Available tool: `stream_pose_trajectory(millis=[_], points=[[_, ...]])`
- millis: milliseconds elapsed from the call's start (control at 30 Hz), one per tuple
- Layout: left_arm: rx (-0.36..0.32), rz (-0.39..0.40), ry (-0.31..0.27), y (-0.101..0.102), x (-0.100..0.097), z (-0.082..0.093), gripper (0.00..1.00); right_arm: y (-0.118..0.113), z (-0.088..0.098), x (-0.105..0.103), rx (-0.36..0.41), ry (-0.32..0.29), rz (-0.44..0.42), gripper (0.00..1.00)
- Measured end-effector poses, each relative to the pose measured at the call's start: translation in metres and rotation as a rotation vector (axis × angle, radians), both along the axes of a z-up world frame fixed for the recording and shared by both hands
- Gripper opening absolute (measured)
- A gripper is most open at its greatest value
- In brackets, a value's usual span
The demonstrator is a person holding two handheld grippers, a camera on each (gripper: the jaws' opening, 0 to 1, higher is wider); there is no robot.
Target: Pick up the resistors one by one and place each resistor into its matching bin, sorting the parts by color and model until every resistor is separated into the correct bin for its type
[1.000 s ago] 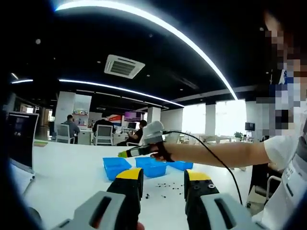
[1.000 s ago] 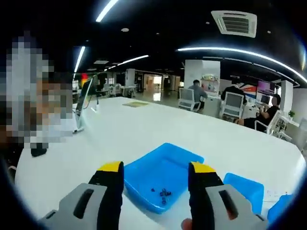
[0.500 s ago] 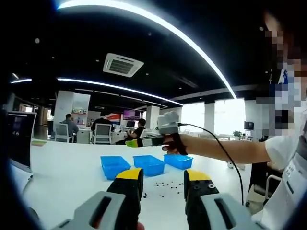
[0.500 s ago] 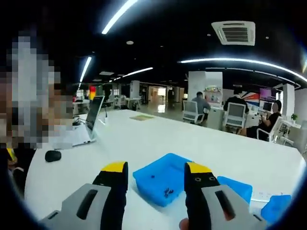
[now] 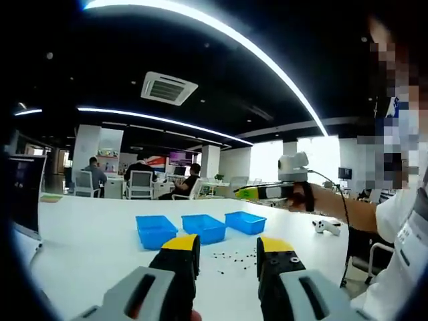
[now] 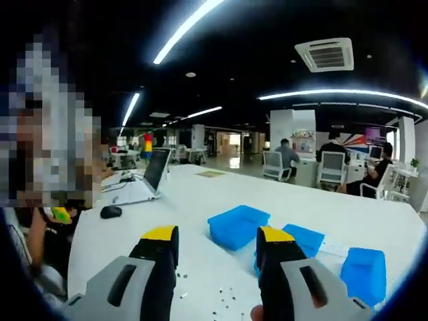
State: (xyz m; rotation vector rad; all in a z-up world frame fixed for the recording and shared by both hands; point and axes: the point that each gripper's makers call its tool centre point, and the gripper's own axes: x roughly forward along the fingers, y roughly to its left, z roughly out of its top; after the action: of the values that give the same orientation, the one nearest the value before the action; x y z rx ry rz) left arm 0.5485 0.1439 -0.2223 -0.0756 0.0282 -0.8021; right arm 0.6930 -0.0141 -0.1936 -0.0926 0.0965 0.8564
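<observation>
The right claw (image 6: 217,251) is pulling back from the bins (image 6: 238,225), jaws parted and holding nothing; the left claw (image 5: 227,257) is gaping empty too. Resistors (image 5: 234,256) are lying scattered mid-surface (image 5: 93,234), just before three blue bins.

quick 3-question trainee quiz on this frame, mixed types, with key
1. How many blue bins stand in a row on the white table?
2. True or false: the left gripper holds a resistor.
3. In the left gripper view, the loose resistors lie: A) inside the bins B) on the table in front of the bins C) on the laptop.

Key: 1) three. 2) false, jaws apart with nothing between. 3) B.
</observation>
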Motion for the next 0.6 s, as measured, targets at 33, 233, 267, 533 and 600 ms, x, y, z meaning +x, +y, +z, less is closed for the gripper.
stream_pose_trajectory(millis=[33,233,267,533,600], points=[[0.002,-0.002,0.003,-0.001,0.001,-0.001,0.36,-0.010,0.000,-0.014,0.001,-0.006,0.004,0.48],[0.015,-0.012,0.016,-0.010,0.003,-0.008,0.36,-0.049,-0.002,-0.066,0.042,-0.022,0.010,0.48],[0.017,-0.014,0.017,-0.011,0.003,-0.008,0.36,-0.054,-0.003,-0.074,0.041,-0.029,0.008,0.48],[0.049,-0.036,0.032,-0.026,0.005,-0.018,0.36,-0.066,-0.031,-0.139,-0.019,-0.079,0.080,0.48],[0.054,-0.035,0.035,-0.027,0.006,-0.020,0.36,-0.069,-0.039,-0.149,-0.055,-0.112,0.079,0.48]])
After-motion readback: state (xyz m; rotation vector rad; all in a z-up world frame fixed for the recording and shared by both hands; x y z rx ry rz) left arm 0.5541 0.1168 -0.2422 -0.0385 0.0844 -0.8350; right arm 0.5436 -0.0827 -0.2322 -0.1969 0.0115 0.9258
